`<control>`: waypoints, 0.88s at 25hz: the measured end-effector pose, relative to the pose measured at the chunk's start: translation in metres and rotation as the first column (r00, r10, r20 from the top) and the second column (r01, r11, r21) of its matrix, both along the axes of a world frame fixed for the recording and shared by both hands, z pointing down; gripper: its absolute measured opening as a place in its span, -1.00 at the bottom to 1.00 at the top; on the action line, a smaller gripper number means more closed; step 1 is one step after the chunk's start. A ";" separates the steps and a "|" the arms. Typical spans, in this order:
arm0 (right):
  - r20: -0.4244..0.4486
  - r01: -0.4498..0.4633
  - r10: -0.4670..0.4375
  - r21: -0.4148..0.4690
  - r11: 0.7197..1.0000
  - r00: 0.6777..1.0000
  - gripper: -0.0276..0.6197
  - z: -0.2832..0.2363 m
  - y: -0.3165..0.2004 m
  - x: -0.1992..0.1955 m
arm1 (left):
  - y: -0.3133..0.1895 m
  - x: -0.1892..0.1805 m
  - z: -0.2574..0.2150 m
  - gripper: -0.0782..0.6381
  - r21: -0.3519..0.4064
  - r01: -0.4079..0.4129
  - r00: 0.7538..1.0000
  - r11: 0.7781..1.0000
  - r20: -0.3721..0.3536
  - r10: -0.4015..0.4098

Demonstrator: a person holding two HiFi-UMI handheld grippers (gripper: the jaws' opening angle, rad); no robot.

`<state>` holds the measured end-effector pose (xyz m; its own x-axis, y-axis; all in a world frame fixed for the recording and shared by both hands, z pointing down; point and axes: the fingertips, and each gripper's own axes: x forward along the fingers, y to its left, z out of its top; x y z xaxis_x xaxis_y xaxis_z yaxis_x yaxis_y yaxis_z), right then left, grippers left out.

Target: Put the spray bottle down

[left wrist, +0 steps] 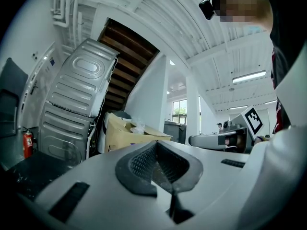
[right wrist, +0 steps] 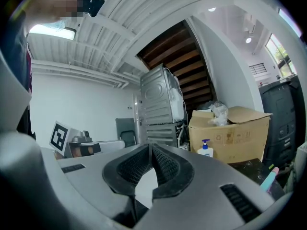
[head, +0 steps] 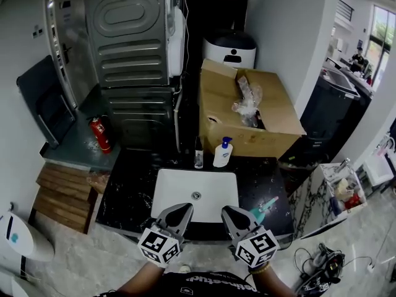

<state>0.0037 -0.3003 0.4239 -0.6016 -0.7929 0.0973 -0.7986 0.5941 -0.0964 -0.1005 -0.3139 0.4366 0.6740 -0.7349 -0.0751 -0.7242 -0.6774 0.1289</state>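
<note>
Spray bottle point(head: 266, 205) lies partly hidden behind right gripper point(head: 229, 210).

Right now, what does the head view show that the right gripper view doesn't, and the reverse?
Only the head view: the fire extinguisher and the wooden boards. Only the right gripper view: the ceiling light and the right gripper's pads meeting, nothing between. Both: the cardboard box, the pump bottle and the teal spray bottle on the counter.
</note>
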 end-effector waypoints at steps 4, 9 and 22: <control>-0.007 -0.006 0.006 0.000 1.000 1.000 -0.75 0.000 0.001 0.002 | -0.002 0.003 -0.004 -0.74 0.009 -0.010 1.000 1.000 0.004 0.010; -0.010 -0.007 0.007 0.011 1.000 1.000 -0.76 -0.002 0.002 0.002 | -0.002 0.007 -0.009 -0.74 0.020 -0.023 1.000 1.000 0.008 0.022; -0.018 -0.009 0.010 0.028 1.000 1.000 -0.76 -0.005 0.005 0.003 | -0.002 0.012 -0.012 -0.74 0.030 -0.037 0.999 0.999 0.009 0.037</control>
